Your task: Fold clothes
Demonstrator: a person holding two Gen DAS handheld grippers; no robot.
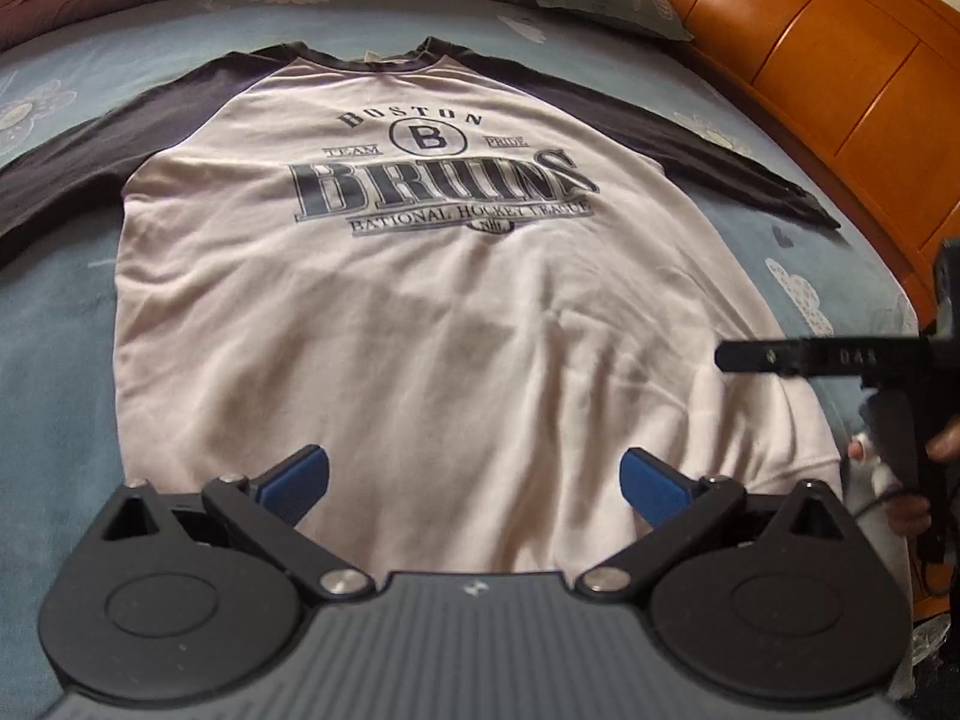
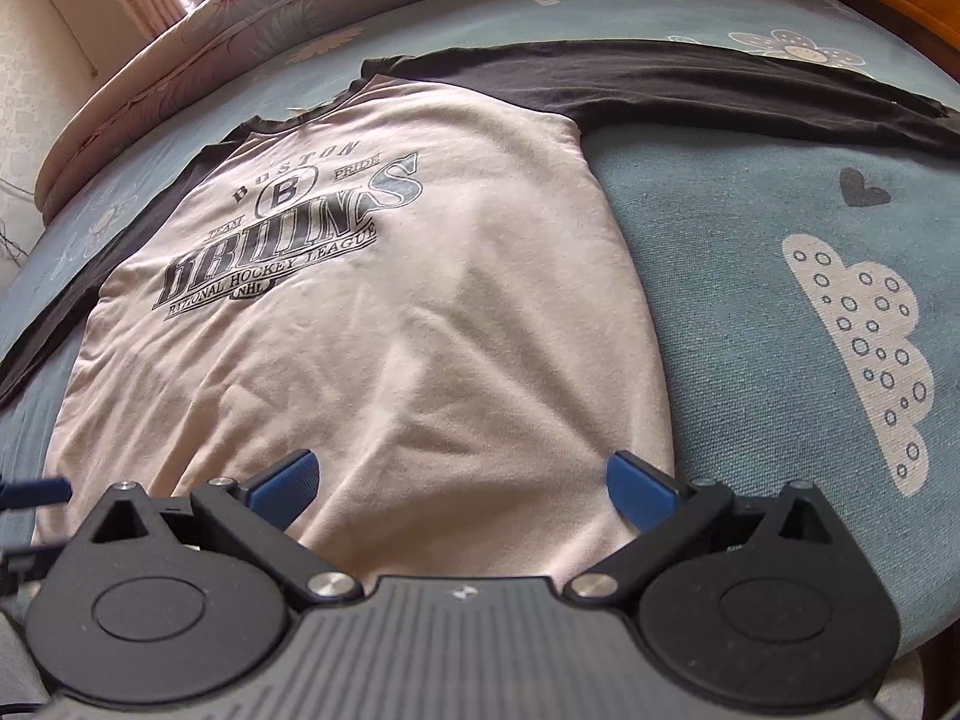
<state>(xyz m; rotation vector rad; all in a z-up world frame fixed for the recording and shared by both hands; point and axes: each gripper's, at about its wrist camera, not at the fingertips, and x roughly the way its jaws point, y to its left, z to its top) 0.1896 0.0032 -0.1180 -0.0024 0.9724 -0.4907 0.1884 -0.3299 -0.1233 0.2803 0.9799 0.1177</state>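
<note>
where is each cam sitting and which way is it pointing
Left wrist: sits on the left gripper by the hem, looks up the shirt toward the collar; its blue fingers stand open, and the right gripper with a hand shows at the right edge.
Right wrist: sits on the right gripper near the hem's right corner, looks diagonally across the shirt; its fingers stand open.
Shared: the shirt lying flat on the blue bedsheet.

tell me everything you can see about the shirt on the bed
The shirt is a long-sleeved raglan: pale pinkish-white body, dark sleeves and a dark collar band. Its dark chest print reads Boston Bruins, National Hockey League. It looks like soft, lightly wrinkled knit. It lies flat, print up, unfolded, both sleeves spread outward, on a blue patterned bedsheet. Neither open gripper grips it.
</note>
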